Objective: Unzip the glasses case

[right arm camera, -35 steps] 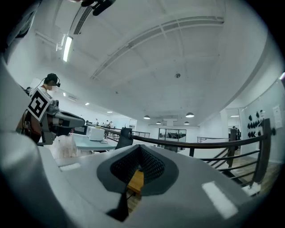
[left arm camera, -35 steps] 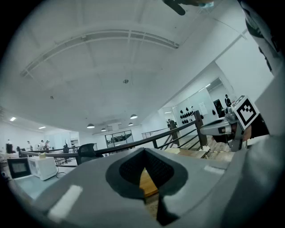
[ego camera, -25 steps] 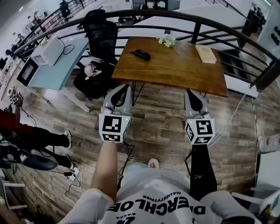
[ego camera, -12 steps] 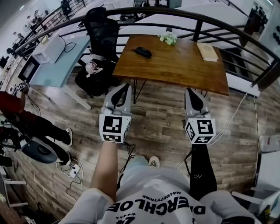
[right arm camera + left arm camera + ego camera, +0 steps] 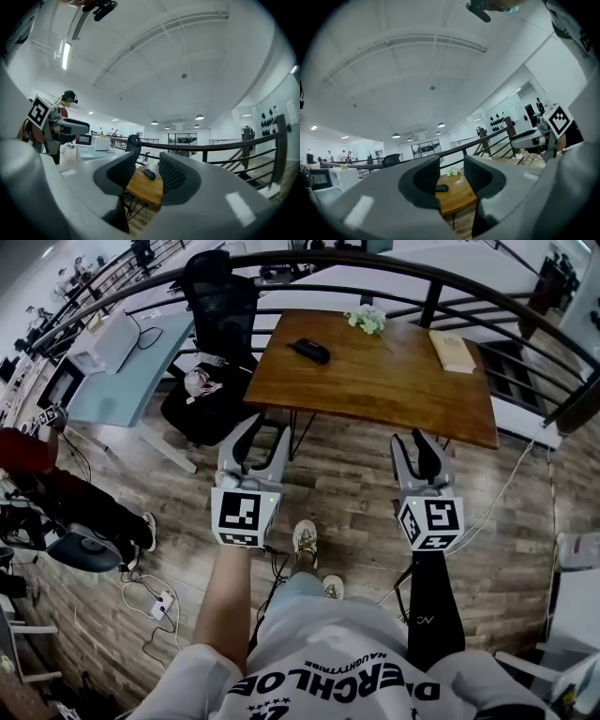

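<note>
Glasses case — dark, lying on the far-left part of the wooden table, well apart from both tools. Left tool and right tool are held level above the floor, short of the table's near edge; left jaws stand apart, right jaws have just been opening — nothing between either pair.

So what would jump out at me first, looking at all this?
Two grey grippers with square-marker cubes are held out low in the head view, the left gripper and the right gripper. Both are open and empty, and the right one's jaws have just been opening. Beyond them a wooden table stands by a curved black railing, with a small dark glasses case lying toward its far left.
</note>
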